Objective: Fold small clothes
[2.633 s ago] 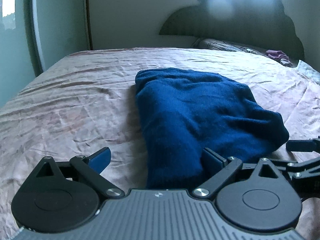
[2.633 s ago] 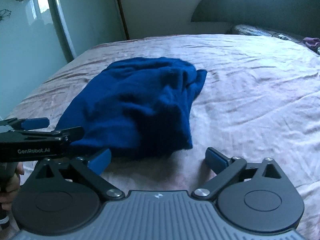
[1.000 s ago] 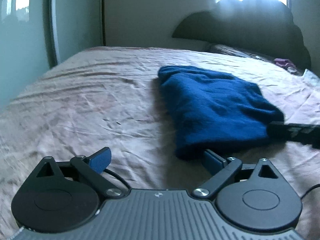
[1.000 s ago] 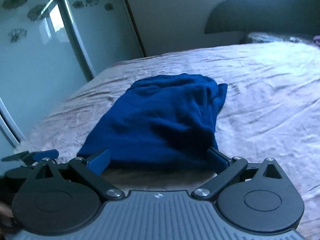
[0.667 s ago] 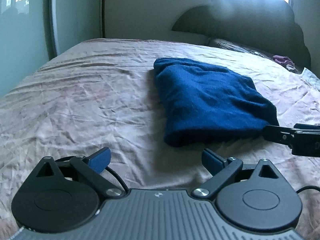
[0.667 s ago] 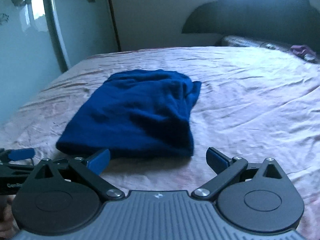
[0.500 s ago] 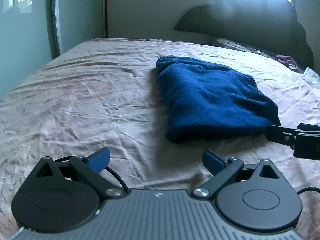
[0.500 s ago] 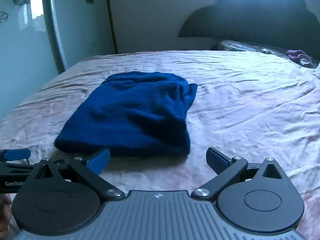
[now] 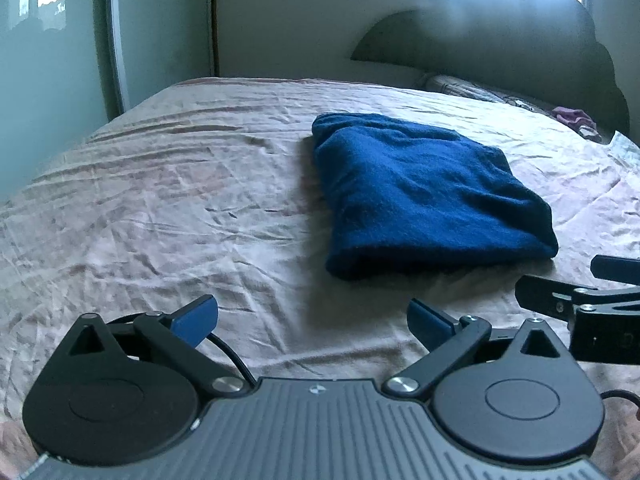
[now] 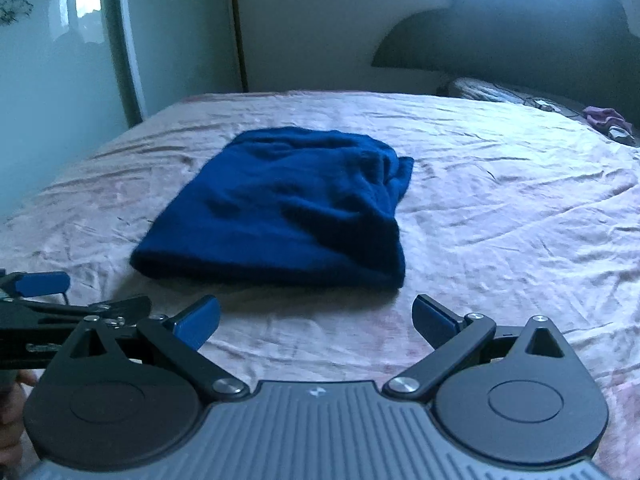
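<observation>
A folded dark blue garment (image 9: 424, 200) lies flat on the pink bedsheet (image 9: 180, 208); it also shows in the right wrist view (image 10: 288, 208). My left gripper (image 9: 312, 318) is open and empty, held back from the garment's near edge. My right gripper (image 10: 316, 320) is open and empty, just short of the garment's near edge. The right gripper shows at the right edge of the left wrist view (image 9: 580, 300), and the left gripper shows at the left edge of the right wrist view (image 10: 60, 300). Neither touches the cloth.
A dark headboard (image 9: 500, 48) stands at the far end with a patterned pillow (image 10: 504, 94) and a small purple cloth (image 10: 604, 116). A glass wardrobe door (image 10: 60, 60) runs along the left. Wrinkled sheet spreads left and right of the garment.
Both grippers have drawn back from the garment, which was between their fingers earlier. The garment lies still and folded, and both stay open.
</observation>
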`<action>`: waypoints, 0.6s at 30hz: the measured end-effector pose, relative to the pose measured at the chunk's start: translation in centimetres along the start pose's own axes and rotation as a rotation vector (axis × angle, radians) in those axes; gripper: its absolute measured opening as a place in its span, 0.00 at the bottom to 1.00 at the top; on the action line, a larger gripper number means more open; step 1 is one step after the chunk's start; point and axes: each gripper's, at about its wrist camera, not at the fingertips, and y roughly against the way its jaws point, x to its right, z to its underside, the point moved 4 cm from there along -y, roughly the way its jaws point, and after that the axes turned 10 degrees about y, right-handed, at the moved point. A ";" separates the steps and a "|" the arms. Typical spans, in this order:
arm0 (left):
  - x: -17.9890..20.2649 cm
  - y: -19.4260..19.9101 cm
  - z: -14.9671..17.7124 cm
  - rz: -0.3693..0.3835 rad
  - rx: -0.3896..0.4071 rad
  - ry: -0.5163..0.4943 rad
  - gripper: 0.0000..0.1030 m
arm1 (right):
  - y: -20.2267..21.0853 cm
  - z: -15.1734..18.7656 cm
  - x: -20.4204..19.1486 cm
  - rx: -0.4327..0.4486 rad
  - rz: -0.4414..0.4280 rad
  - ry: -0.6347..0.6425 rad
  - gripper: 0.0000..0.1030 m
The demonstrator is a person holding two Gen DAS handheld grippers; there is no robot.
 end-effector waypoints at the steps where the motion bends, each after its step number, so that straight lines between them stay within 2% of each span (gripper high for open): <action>1: 0.0 0.0 0.0 -0.002 0.001 -0.002 0.99 | 0.0 0.0 0.0 -0.004 0.001 0.001 1.00; 18: 0.0 -0.3 0.3 -0.005 -0.009 0.013 0.99 | -0.3 1.3 0.2 -0.034 -0.017 -0.019 1.00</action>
